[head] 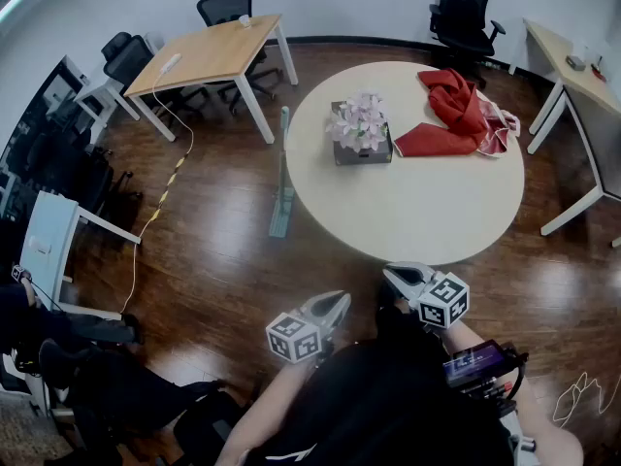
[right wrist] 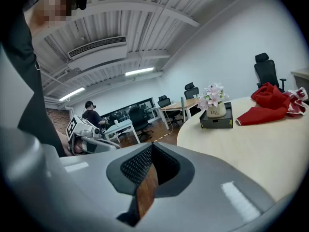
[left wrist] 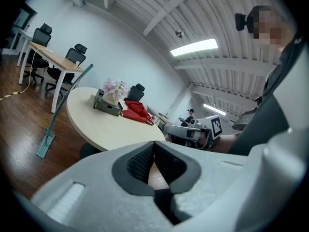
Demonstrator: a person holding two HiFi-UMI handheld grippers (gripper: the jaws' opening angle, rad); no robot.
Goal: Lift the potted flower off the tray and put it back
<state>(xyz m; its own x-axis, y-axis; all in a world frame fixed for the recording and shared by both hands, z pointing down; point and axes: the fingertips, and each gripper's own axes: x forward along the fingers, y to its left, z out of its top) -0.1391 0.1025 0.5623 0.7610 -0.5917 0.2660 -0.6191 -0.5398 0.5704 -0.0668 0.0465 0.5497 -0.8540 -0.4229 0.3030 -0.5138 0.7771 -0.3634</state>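
Grippers both sit low at the bottom of the head view, short of the table edge. Left gripper (head: 338, 302) has its jaws pressed together with nothing between them. Right gripper (head: 396, 276) is the same, closed and empty. Potted flower (head: 359, 122) sits in its dark tray (head: 347, 158) in the upper centre of the frame, on the round table (head: 408, 212), well apart from both tools. Red cloth (head: 451, 110) lies just right of the tray.

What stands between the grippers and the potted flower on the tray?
Nothing visible. Only bare table lies between the left gripper, the right gripper and the potted flower on its tray; the red cloth lies to the tray's right, off the path.
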